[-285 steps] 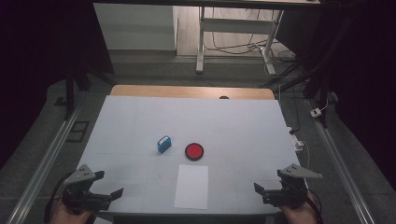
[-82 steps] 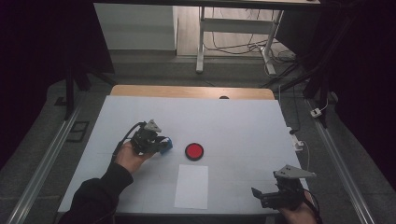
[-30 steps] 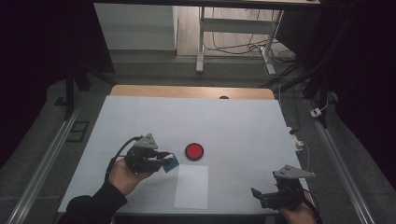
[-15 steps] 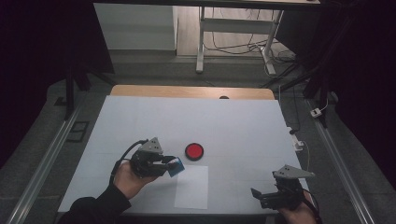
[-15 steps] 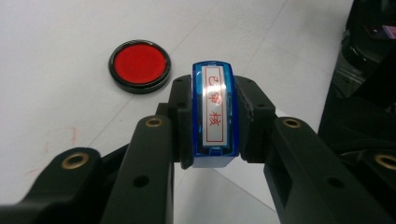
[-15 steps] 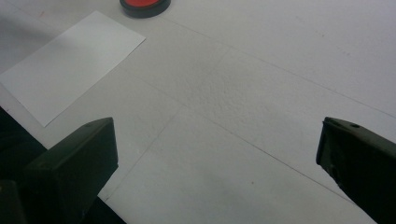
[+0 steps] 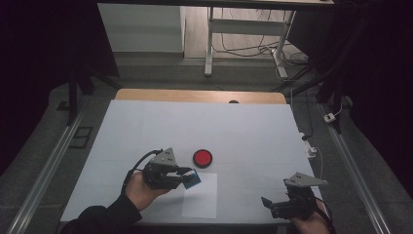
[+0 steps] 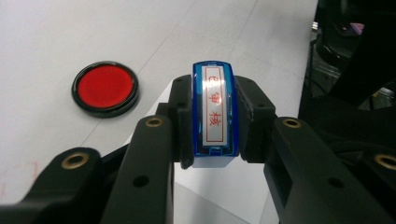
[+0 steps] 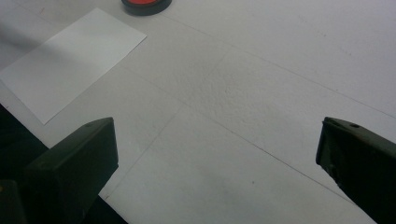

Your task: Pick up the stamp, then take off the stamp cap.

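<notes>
While clamped in L tongs (image 8: 212, 154), blue stamp (image 8: 214, 114) shows red lettering.

The bench (image 7: 243, 126) carries a white cover, with a bare wooden strip (image 7: 199, 96) along its far edge. Grey floor (image 7: 44, 161) surrounds it, with metal rails (image 7: 46, 168) on both sides. Beyond stand a white frame (image 7: 210, 44) and loose cables (image 7: 253, 48). The surroundings are dark.

one stamp (image 8: 213, 116), one ink pad (image 7: 202, 158), one sheet (image 7: 200, 201)
</notes>
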`<state>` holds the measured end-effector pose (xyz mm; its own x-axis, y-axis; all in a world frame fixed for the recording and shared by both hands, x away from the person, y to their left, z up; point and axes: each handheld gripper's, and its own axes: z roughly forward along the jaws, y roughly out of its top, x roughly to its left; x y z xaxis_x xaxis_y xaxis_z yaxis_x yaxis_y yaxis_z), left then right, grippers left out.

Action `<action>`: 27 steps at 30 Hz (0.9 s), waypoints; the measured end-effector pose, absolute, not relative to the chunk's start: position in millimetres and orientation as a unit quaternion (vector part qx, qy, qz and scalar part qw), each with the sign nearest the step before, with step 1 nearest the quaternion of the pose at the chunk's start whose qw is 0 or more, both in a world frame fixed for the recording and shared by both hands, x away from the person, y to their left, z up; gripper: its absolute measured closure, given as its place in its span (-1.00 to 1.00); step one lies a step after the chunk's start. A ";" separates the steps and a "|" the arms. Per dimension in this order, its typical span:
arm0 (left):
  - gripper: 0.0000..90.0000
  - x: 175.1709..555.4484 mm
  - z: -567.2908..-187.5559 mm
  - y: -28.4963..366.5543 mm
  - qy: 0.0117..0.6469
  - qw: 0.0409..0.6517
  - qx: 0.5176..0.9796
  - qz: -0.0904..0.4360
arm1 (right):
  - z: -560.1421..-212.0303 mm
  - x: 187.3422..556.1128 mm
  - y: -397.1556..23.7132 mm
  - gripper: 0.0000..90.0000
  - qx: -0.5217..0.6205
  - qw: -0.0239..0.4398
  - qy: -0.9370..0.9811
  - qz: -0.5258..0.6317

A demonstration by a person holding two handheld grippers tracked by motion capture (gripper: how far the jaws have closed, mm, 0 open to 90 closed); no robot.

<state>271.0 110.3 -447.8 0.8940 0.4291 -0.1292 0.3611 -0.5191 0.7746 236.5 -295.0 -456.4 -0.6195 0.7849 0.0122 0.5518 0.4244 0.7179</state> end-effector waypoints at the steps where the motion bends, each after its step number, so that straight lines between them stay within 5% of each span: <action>1: 0.56 270.7 -447.9 109.6 0.224 0.436 0.871 0.039 | -456.4 236.4 -295.0 -1.00 0.404 0.165 0.828 0.353; 27: 0.56 268.4 -447.9 107.5 0.211 0.439 0.872 0.044 | -450.2 233.7 -293.1 -1.00 0.384 0.172 0.828 0.369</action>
